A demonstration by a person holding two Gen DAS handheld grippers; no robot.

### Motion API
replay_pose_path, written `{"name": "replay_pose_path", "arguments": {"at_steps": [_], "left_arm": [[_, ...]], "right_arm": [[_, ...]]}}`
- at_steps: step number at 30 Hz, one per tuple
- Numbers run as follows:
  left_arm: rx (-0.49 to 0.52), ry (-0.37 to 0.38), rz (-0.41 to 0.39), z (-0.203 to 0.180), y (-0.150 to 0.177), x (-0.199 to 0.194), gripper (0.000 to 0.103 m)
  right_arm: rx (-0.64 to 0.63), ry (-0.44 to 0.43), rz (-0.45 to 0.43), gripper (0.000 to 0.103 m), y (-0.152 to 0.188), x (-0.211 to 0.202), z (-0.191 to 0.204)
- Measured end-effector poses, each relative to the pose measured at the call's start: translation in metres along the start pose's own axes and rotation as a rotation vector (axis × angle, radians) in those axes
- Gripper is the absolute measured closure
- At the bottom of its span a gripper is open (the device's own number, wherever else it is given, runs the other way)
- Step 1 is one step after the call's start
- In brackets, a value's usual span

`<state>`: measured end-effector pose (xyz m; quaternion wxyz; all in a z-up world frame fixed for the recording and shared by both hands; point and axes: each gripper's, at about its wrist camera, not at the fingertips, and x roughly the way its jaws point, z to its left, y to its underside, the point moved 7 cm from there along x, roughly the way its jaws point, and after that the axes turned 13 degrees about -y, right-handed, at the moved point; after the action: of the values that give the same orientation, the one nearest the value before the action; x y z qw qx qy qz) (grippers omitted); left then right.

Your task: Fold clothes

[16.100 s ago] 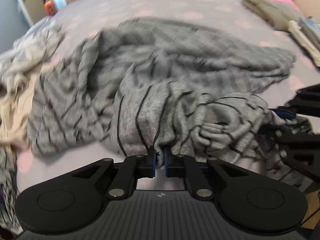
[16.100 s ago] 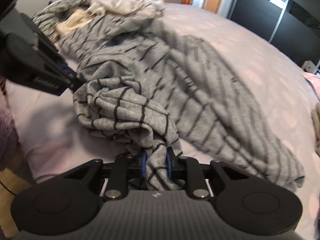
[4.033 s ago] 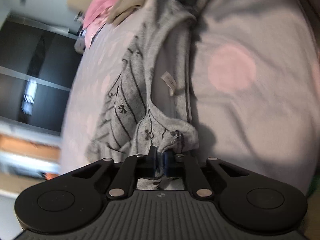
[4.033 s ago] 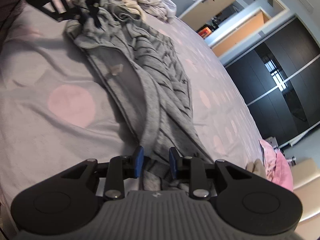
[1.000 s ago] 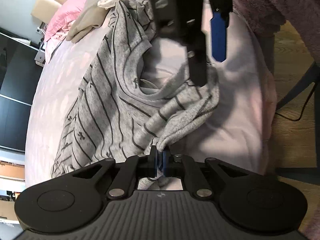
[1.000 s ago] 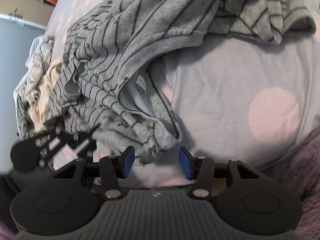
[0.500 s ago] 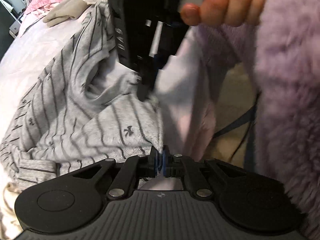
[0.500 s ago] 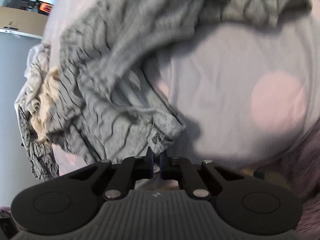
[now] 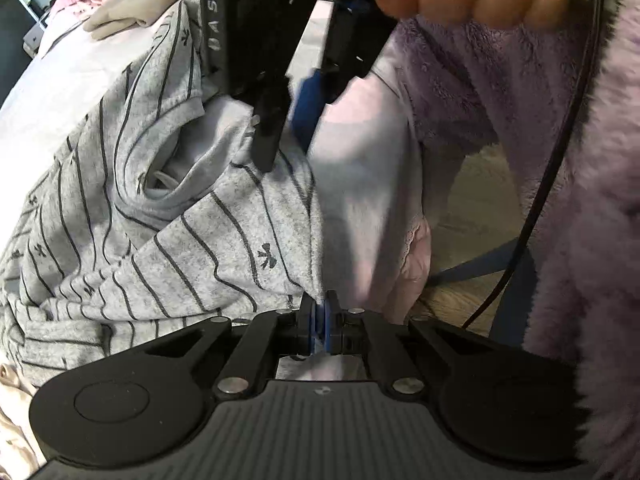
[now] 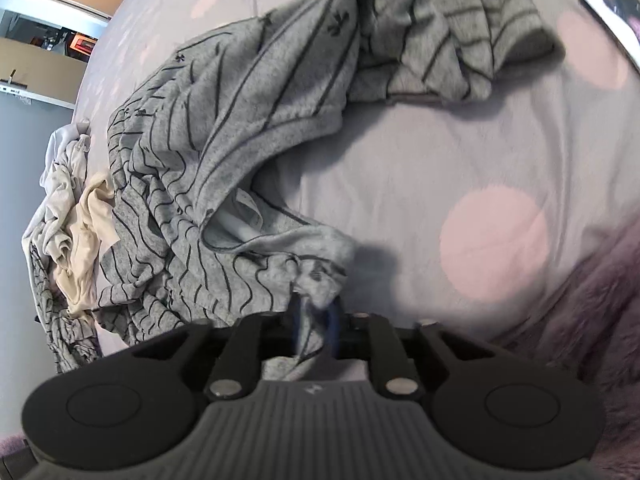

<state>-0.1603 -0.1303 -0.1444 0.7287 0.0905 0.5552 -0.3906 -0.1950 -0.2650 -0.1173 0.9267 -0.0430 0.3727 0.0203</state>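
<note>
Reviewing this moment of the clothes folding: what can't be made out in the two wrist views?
- Right claw, right wrist view: motion blur hides whether its pads press the grey striped knit garment.
- Garment's full outline: cut off in both views.
- Dark flat object, right wrist view: cut by the edge, unidentifiable.
- Left claw: pinched fabric mostly hidden.

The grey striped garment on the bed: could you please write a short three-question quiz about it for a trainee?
1. True or false: the left gripper is shut on an edge of the grey striped garment.
2. In the right wrist view, what lies on the bed beside the garment, at the picture's left? A) crumpled cream clothes B) a shoe C) a book
3. What colour are the large dots on the bedsheet?

Key: 1 true; 2 A; 3 pink.
</note>
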Motion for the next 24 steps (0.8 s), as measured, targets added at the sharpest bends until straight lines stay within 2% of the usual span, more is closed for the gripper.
{"name": "replay_pose_path", "arguments": {"at_steps": [4,9,14,16,19,22,24], "left_arm": [[-0.007,0.009,-0.003,-0.001,0.004,-0.001,0.101],[-0.003,0.010,-0.003,-0.006,0.008,0.003,0.101],[-0.008,0.029,0.034,-0.009,0.008,0.013,0.101],[-0.015,0.027,0.022,-0.004,0.005,0.010,0.100],[-0.021,0.006,0.002,0.008,0.002,0.003,0.086],[-0.007,-0.047,-0.011,0.028,0.000,-0.005,0.079],[-0.008,-0.083,-0.015,0.045,-0.002,-0.007,0.069]], "right_arm": [[0.051,-0.012,0.057,0.060,0.009,0.018,-0.008],[0.105,0.001,0.123,0.062,0.021,0.035,-0.019],[0.062,-0.031,0.067,0.099,0.011,0.028,-0.010],[0.015,-0.022,0.058,0.099,0.008,0.024,-0.005],[-0.078,0.049,0.047,0.099,0.000,0.017,0.000],[-0.155,0.111,0.053,0.099,-0.007,0.012,0.003],[-0.207,0.149,0.066,0.099,-0.010,0.012,0.008]]}}
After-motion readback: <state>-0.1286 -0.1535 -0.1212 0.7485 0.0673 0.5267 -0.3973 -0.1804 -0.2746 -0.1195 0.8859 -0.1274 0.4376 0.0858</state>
